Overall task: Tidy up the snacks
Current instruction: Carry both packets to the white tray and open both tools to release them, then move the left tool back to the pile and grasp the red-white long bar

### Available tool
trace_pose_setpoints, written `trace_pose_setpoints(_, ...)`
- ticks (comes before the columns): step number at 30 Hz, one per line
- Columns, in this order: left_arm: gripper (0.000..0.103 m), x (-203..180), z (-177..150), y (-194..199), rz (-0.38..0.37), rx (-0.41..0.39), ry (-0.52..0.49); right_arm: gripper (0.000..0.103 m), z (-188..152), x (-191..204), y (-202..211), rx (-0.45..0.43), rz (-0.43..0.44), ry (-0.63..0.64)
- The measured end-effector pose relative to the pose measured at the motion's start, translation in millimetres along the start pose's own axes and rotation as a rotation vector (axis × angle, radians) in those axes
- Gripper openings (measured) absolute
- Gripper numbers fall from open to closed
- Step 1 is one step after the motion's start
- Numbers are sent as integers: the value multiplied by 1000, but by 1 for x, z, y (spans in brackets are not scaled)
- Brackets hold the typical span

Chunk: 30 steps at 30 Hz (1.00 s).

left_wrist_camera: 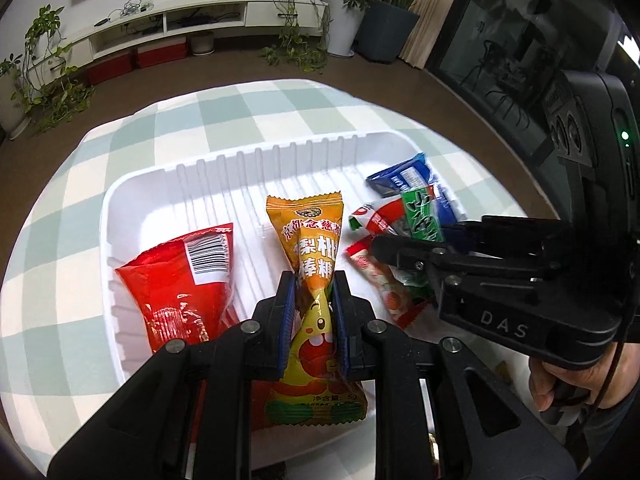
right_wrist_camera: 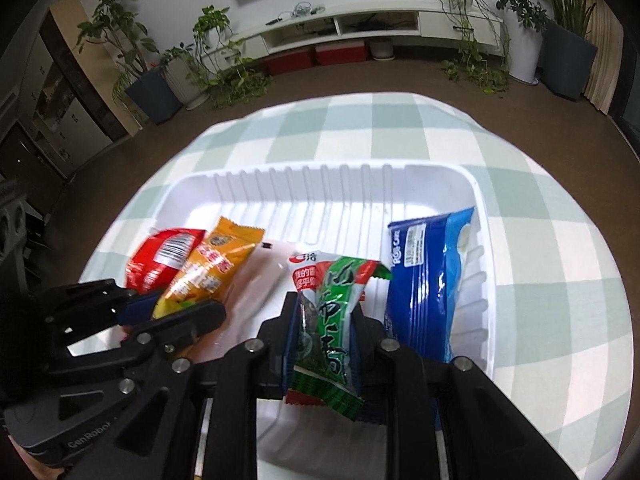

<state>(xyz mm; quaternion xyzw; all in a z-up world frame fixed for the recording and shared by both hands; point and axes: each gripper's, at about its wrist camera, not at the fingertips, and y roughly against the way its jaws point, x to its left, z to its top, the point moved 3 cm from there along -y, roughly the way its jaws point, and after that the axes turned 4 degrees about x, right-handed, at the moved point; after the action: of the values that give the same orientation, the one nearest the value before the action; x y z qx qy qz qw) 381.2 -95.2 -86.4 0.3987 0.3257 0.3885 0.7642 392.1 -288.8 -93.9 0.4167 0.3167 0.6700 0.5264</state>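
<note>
A white ribbed tray (left_wrist_camera: 168, 184) (right_wrist_camera: 400, 184) sits on a checked tablecloth. My left gripper (left_wrist_camera: 314, 284) is shut on an orange-yellow snack packet (left_wrist_camera: 310, 240) over the tray's middle; the packet shows in the right wrist view (right_wrist_camera: 208, 272). My right gripper (right_wrist_camera: 326, 308) is shut on a green snack packet (right_wrist_camera: 336, 304), also seen in the left wrist view (left_wrist_camera: 422, 214). A red packet (left_wrist_camera: 184, 292) (right_wrist_camera: 160, 258) lies at the tray's left. A blue packet (right_wrist_camera: 428, 276) (left_wrist_camera: 404, 178) lies at the right. A red-white packet (left_wrist_camera: 384, 280) lies under the right gripper.
The round table's checked cloth (left_wrist_camera: 248, 112) (right_wrist_camera: 380, 124) extends beyond the tray. Past it are brown floor, potted plants (right_wrist_camera: 152, 80) and a white TV cabinet (right_wrist_camera: 360, 28).
</note>
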Motion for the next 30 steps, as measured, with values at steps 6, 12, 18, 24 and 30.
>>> trace_pose_setpoints(6, 18, 5, -1, -9, 16, 12, 16, 36, -1, -4, -5, -7, -12, -1)
trace_pose_setpoints(12, 22, 5, -2, -8, 22, 12, 21, 40, -4, -4, -3, -10, -12, -2)
trace_pose_setpoints(18, 45, 6, -7, 6, 4, -7, 27, 54, -5, -3, 16, -52, -14, 6)
trace_pose_setpoints(24, 73, -5, -16, 32, 13, -35, 7, 66, -11, -9, 46, -98, 2, -26)
trace_pose_setpoints(30, 80, -14, -30, 64, 18, -74, -9, 74, -29, -1, 79, -138, 38, -29)
